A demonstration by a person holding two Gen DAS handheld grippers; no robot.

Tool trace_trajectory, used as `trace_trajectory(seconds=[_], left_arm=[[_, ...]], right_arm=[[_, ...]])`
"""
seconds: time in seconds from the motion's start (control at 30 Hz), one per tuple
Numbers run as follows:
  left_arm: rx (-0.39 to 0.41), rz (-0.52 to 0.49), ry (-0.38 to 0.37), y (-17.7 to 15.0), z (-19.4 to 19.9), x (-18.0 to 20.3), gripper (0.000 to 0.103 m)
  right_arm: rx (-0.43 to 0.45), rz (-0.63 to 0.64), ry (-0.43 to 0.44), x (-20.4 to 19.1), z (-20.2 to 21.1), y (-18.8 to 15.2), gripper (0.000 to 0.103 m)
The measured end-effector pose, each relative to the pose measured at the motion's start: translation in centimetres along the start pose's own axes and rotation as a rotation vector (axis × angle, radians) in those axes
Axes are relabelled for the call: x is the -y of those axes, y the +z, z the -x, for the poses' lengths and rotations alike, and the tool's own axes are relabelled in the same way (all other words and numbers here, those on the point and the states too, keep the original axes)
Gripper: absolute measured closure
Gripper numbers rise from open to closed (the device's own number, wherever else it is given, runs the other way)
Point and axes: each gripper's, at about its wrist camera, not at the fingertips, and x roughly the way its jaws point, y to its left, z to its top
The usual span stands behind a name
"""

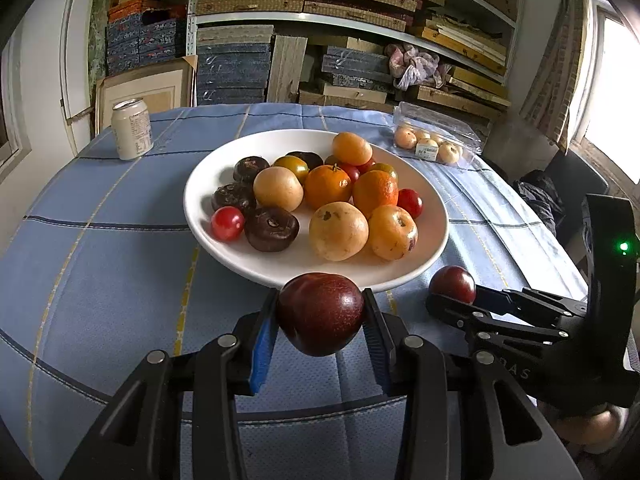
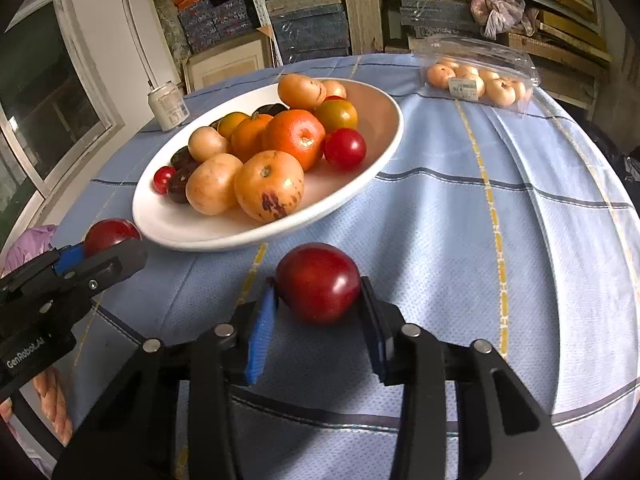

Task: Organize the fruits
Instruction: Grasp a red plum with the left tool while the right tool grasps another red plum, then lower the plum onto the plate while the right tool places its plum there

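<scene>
A: What is the biggest thing here?

B: The worktop [image 1: 100, 240], under a pale blue checked cloth. On it sits a white plate [image 1: 224, 240] heaped with oranges, pale yellow fruits, dark round ones and cherry tomatoes.

A: And around the plate?

B: Behind it to the right lies a clear plastic punnet [image 1: 438, 136] of small pale fruits. Behind it to the left stands a drink can [image 1: 132, 129], upright.

A: Where are the grippers?

B: Both sit just in front of the plate's near rim. The left gripper [image 1: 320, 314] pinches a dark red plum [image 1: 320, 312] between its blue pads, close to the rim. The right gripper [image 2: 318, 292] has its jaws drawn in on a second red plum [image 2: 318, 282], which rests on the cloth near the plate; the right pad touches it, and whether the left pad presses it I cannot tell.
</scene>
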Motion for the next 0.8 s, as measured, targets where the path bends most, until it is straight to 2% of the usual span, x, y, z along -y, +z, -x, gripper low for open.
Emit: trace_trajectory(seconds=[0.23,0.47,0.63,0.8], left_arm=[[0.023,-0.017,0.023,0.0,0.5,0.2,0.062],[0.109,-0.077,0.072,0.1,3.5,1.5,0.062],[0.141,-0.101,0.086,1.8,5.1,1.5,0.062],[0.212,-0.140,0.128,5.9,6.4,1.5,0.062]], right_arm=[[0.044,0.011,0.039,-0.7,2.1,-1.1,0.065],[0.177,-0.004,0.114,-2.2,8.3,-2.7,0.065],[0.292,0.013,0.114,-2.8,13.3,0.7,0.065],[0.401,0.054,0.083,-3.3,17.0,5.6,0.065]])
